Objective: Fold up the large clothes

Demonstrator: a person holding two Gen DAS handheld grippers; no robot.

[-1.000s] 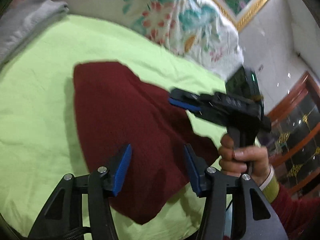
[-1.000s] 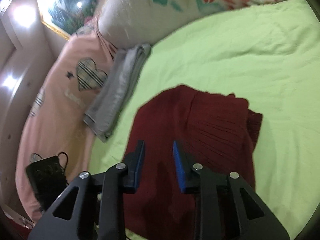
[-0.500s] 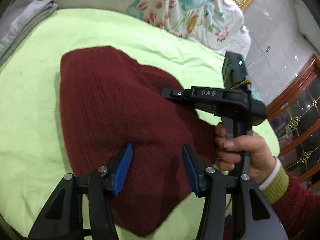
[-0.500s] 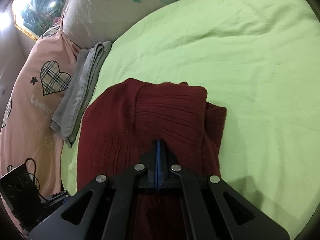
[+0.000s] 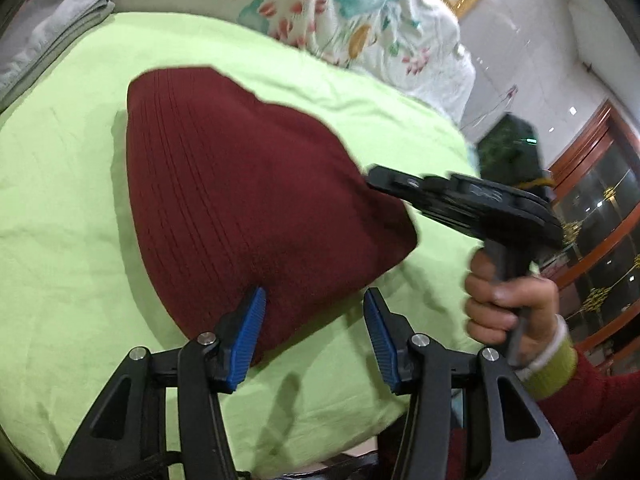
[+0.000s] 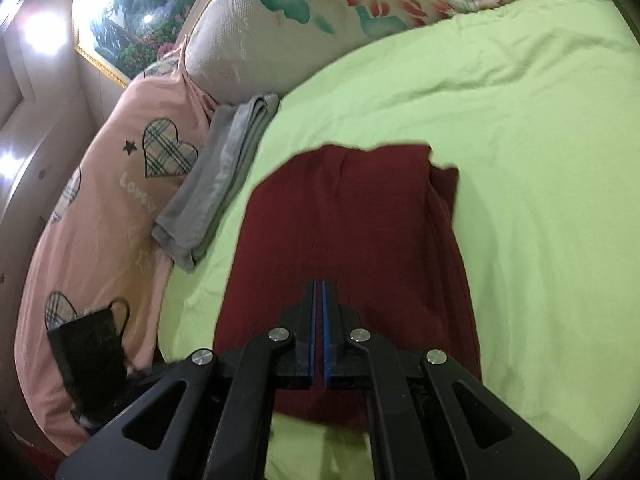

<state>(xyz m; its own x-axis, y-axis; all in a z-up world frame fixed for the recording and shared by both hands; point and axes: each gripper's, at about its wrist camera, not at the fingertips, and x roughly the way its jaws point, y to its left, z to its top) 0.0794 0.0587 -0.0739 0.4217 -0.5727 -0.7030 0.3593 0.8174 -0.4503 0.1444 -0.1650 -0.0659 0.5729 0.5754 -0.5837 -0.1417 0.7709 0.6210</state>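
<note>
Your dark red ribbed knit garment lies on the lime-green bed cover, near its front edge and roughly midway along it. It is already doubled into a compact, rounded-off packet; in the right wrist view a lower layer pokes out past the top layer at the far right corner, so the edges are not squared.

Your right gripper has its blue-padded fingers pressed together with only a sliver of gap, over the near part of the garment. A thin red line shows between the pads, which suggests a pinch of knit, but I cannot tell for certain that cloth is caught. In the left wrist view its tip meets the garment's right edge, seemingly to hold or draw that side.

Your left gripper is wide open and holds nothing. One pad overlaps the garment's near corner and the other stands over bare cover, a position suited to taking that corner.

Off the task: a folded grey cloth lies at the cover's left edge against a pink heart-patterned quilt, with a floral pillow at the head.

Judgement: folding is well advanced; the offset corner needs aligning.
</note>
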